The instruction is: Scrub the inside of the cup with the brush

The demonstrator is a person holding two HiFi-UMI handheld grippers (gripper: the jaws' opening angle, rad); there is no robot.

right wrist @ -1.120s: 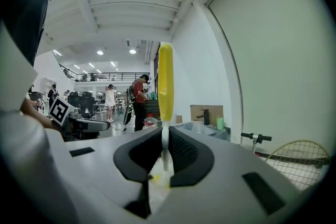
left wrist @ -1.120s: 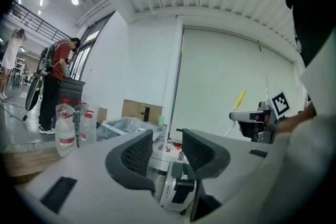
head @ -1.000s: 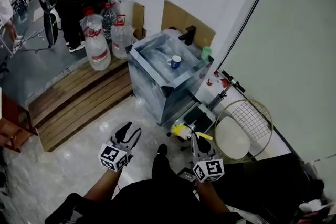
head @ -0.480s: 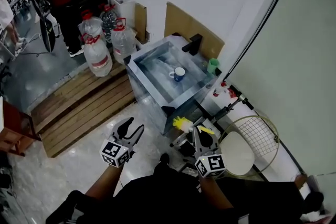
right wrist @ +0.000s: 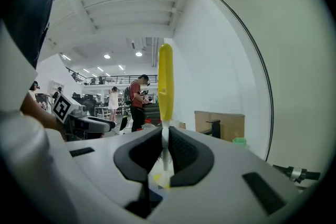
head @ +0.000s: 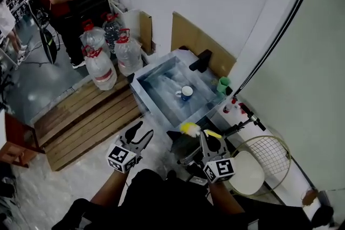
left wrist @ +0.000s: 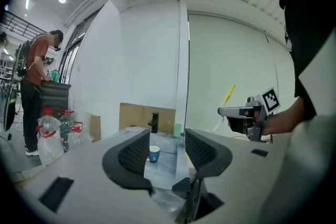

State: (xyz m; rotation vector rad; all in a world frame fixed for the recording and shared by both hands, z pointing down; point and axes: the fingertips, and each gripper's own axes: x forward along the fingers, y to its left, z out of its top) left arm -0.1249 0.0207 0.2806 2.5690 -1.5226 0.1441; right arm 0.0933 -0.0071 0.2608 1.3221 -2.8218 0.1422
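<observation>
Right gripper (head: 207, 141), head view: clamped on yellow brush (head: 190, 129), tuft end on the sink (head: 153, 105) side.
Left gripper (head: 141, 131), head view: jaws just been opening, now wide, nothing between them.
Cup (head: 186, 93), head view: upright in sink basin, mouth up, well apart from both grippers.
Progress: brush in hand; cup not yet taken, no scrubbing begun.
Left gripper view: cup (left wrist: 154, 153) far off beyond the spread jaws, untouched.
Right gripper view: brush (right wrist: 165, 89) pinched at thin stem; long axis near upright, yellow handle up.
</observation>
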